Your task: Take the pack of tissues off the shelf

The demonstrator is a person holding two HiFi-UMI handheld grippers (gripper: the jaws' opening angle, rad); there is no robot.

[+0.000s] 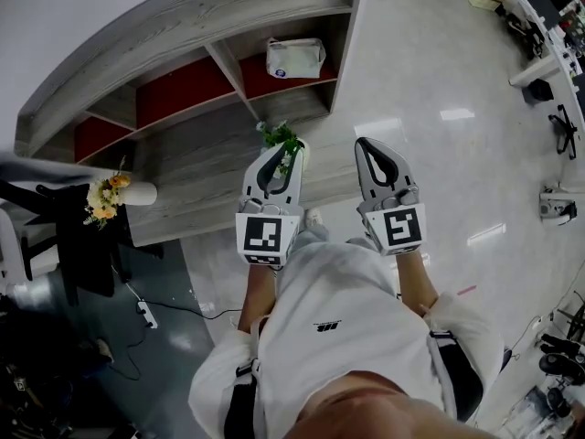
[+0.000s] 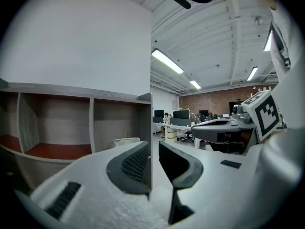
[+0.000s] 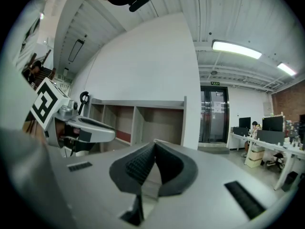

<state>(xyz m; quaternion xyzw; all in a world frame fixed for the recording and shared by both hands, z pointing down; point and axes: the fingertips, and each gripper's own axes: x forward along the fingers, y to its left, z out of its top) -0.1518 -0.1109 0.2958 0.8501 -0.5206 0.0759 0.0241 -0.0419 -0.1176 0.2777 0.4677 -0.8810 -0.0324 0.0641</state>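
A curved grey wood-grain shelf with red back panels (image 1: 196, 85) sweeps across the head view, its right end an upright edge beside open, glossy pale floor (image 1: 430, 90). The white plastic pack of tissues (image 1: 294, 58) sits in the shelf's rightmost compartment, well apart from both grippers, with clear air between.

The left gripper (image 1: 277, 154) hangs over a small green plant with white flowers (image 1: 285, 138). Its jaws stand a narrow slit apart with nothing between them. The right gripper (image 1: 366, 143) is beside it over the floor, its jaws pressed together at the tips and empty.

The left gripper view shows the pack just past the jaw. The right gripper view shows the shelf's compartments but not the pack.
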